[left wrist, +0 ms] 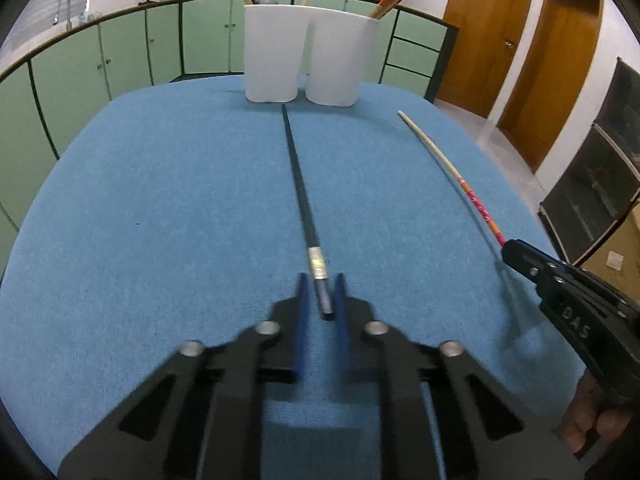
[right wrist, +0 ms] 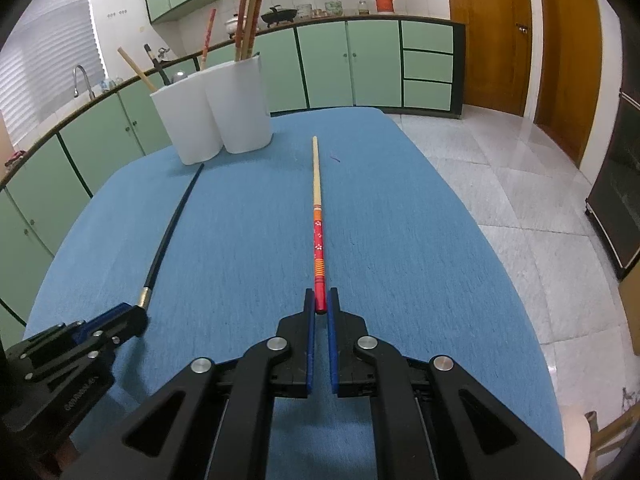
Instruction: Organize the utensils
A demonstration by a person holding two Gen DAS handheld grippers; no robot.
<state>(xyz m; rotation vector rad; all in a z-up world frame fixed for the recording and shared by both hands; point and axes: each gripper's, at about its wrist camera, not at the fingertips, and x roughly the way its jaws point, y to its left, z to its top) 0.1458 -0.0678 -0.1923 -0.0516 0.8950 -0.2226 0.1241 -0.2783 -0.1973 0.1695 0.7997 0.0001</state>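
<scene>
- Lying on the blue-covered surface (left wrist: 160, 200): two loose chopsticks, both running near to far, well apart from each other.
- Black chopstick (left wrist: 298, 184), left of the two. Silver band near its near end; far tip stops just short of the left white cup (left wrist: 272, 52).
- Left claw (left wrist: 322, 294) straddles the near end of the black chopstick. Blue pads sit on either side with a slight gap showing; the frame is blurred, so I cannot tell whether it is pinching yet.
- Red-and-cream chopstick (right wrist: 317, 216), right of the black one. Patterned red half near, plain cream half far, tip pointing toward the far edge of the surface.
- Right claw (right wrist: 321, 300) pressed in on the red near end, pads against both sides of the stick, pinching it.
- Two white cups at the far side, touching or nearly so: left cup, and right white cup (left wrist: 340, 56) beside it.
- Left cup holds a cream stick and a black one; right cup holds several red and tan sticks, all leaning.
- Green cabinets (right wrist: 360, 64) line the far wall behind the surface.
</scene>
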